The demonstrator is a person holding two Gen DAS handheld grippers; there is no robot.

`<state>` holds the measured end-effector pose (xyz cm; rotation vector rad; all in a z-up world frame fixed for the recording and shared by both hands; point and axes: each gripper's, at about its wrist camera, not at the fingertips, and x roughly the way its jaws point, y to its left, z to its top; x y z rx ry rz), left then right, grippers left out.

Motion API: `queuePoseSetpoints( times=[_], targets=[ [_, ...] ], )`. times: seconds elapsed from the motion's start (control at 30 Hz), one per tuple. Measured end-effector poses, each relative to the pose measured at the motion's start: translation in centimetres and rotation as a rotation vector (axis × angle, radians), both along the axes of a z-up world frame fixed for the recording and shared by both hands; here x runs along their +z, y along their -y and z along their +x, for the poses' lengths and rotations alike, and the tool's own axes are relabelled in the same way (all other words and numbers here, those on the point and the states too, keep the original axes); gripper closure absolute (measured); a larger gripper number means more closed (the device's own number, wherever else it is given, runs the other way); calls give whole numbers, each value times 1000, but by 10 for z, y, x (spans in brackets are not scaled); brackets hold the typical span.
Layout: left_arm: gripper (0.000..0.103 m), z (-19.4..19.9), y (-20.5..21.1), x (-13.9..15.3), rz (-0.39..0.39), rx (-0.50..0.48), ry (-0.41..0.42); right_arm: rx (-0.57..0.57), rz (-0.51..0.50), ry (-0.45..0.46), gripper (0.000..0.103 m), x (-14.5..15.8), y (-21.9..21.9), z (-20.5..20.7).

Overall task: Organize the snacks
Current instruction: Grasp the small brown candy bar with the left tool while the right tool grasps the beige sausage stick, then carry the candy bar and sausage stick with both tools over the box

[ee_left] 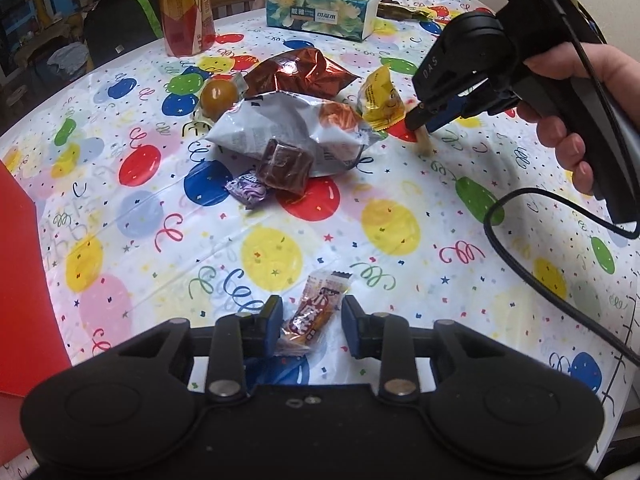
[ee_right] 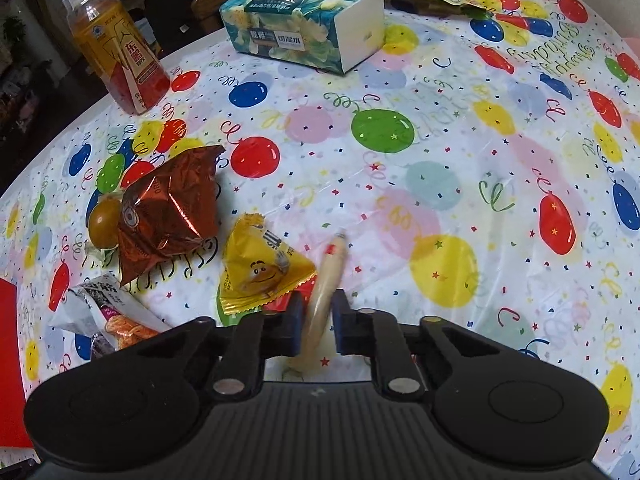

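While the left tool (ee_left: 308, 322) hovers parted over a wrapped snack (ee_left: 310, 312), the right tool (ee_right: 318, 316) grips a sausage stick (ee_right: 326, 280).

Left gripper (ee_left: 311, 322) jaws apart, straddling an orange snack sachet (ee_left: 313, 309) on the balloon tablecloth (ee_left: 400, 216). Right gripper (ee_left: 420, 122), in a hand (ee_left: 576, 120), grips a pale stick (ee_left: 424, 140) beside a yellow packet (ee_left: 380, 98).

Colours on the snack table
White plastic tablecloth (ee_right: 440, 152) printed with red, blue, yellow, green balloons; beside the yellow triangular candy packet (ee_right: 260, 268), a copper-red foil bag (ee_right: 168, 208); teal floral tissue box (ee_right: 296, 28) beyond.
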<state>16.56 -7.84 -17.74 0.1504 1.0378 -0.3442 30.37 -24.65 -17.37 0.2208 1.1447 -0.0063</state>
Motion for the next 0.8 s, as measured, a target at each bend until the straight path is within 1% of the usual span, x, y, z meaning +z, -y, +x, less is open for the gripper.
queuePoseSetpoints(
  times=[0.1,0.2,0.4,0.5,0.8],
  targets=[
    [77,-1,0,0,-3,7,-2,5,-4,4,92,0,1,-6],
    [82,-1,-2,2,-18,30,-14,37,-10,13,93,3,-1,-15],
    [84,-3,-9,3,-57,73,-43,113,-22,37,93,14,-4,-46],
    [84,-6,-13,7,-73,95,-41,154,-19,50,93,22,-8,-61],
    [84,-15,-30,34,-120,175,-31,266,11,100,93,58,-31,-97]
  ],
)
